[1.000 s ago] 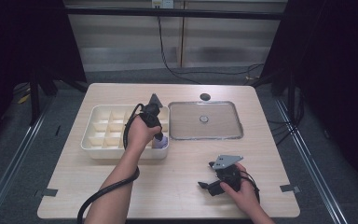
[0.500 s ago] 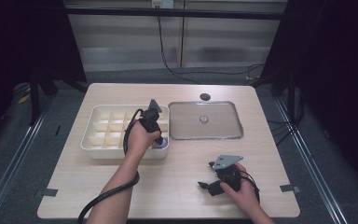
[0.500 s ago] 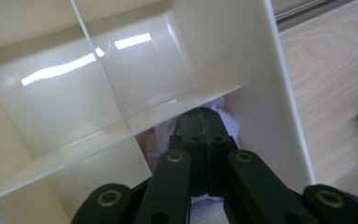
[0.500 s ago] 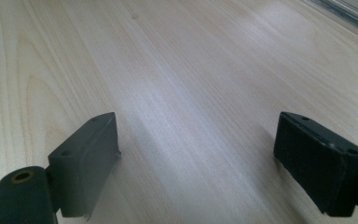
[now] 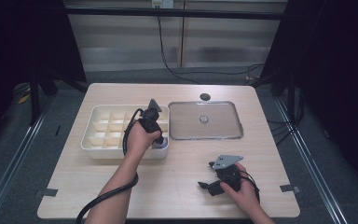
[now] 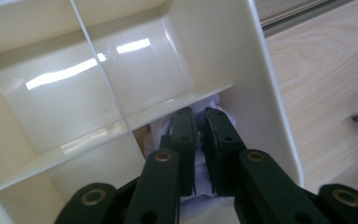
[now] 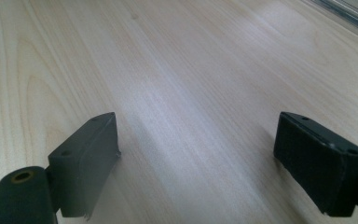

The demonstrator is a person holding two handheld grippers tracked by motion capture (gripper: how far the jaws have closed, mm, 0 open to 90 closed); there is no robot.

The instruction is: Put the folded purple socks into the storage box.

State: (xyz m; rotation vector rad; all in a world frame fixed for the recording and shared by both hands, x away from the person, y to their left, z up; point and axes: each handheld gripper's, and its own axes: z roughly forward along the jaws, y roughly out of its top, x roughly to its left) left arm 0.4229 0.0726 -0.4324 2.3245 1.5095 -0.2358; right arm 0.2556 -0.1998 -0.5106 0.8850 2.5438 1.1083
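A cream tray (image 5: 103, 122) split into several compartments lies at the table's left. My left gripper (image 5: 160, 140) reaches down into its near right corner compartment, where a small white and lavender thing (image 5: 162, 143) lies. In the left gripper view the jaws (image 6: 201, 114) have just been opening. A narrow gap stands between them, with the white thing (image 6: 214, 100) in it and under them, below the tray wall (image 6: 242, 56). My right gripper (image 5: 206, 175) rests on the table at the near right. Its jaws (image 7: 196, 149) are wide apart over bare wood.
A shallow metal tray (image 5: 205, 136) lies right of the cream one, with a small round piece (image 5: 204, 119) in it. A dark round disc (image 5: 205, 97) sits behind it on the table. Dark floor and cables surround the table.
The left gripper has sunk a little lower into the corner compartment. The right hand has stayed where it was.
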